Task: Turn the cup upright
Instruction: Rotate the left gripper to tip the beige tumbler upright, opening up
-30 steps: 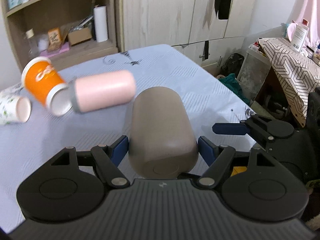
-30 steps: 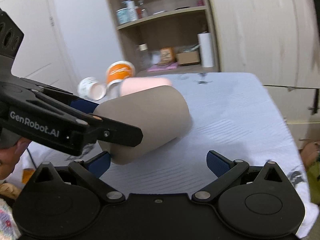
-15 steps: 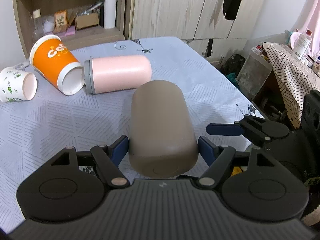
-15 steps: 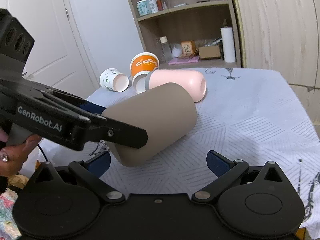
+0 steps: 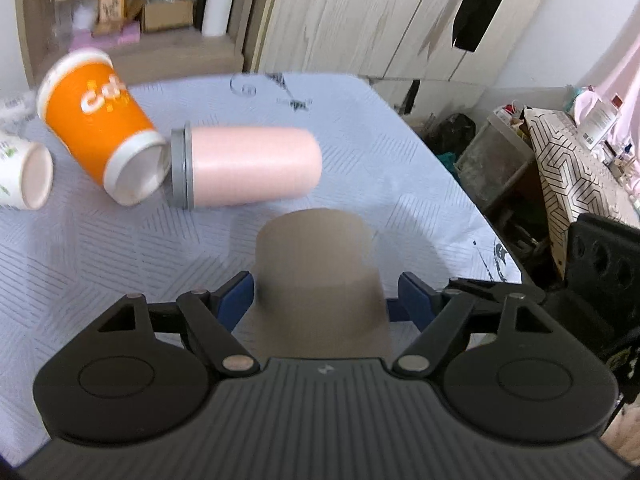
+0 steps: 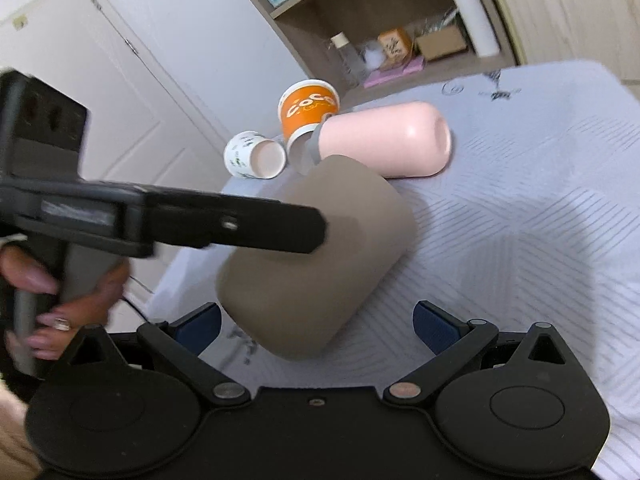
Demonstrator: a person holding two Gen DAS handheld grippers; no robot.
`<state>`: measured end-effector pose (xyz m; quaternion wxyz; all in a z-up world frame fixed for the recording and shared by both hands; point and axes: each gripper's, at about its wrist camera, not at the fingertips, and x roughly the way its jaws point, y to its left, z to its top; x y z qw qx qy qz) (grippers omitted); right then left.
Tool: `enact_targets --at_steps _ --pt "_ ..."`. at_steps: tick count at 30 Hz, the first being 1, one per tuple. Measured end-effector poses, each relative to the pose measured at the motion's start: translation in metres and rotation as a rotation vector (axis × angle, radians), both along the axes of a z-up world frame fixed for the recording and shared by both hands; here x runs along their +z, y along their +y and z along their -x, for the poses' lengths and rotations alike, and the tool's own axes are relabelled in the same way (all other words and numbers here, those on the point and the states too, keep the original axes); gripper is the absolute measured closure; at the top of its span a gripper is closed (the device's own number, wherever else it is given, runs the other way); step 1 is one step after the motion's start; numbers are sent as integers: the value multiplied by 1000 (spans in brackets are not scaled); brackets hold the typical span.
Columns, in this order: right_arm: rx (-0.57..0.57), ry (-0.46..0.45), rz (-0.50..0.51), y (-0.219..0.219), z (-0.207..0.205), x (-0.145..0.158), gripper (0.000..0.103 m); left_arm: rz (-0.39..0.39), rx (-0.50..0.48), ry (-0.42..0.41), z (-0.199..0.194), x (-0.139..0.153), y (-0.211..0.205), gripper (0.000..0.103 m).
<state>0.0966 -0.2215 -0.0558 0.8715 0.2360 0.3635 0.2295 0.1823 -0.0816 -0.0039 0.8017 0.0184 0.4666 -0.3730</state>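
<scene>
Left gripper [image 5: 326,296]: fingers closed on the taupe cup [image 5: 316,268], held tilted above the worktop [image 5: 120,272]. Right gripper [image 6: 316,322]: fingers spread wide, empty, beneath the cup. Pink tumbler [image 5: 244,170], orange cup [image 5: 100,124] and white cup [image 5: 24,174] lie sideways at 10–12 o'clock

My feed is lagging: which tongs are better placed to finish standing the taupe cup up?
Left. The left tongs already clamp the taupe cup between their pads and hold it tilted over the table. The right tongs are open and grip nothing, so they would probably need a fresh grasp.
</scene>
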Motion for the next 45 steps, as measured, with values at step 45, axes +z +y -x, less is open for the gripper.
enact_targets --at_steps 45 --pt "-36 -400 507 63 12 36 17 225 -55 -271 48 18 60 35"
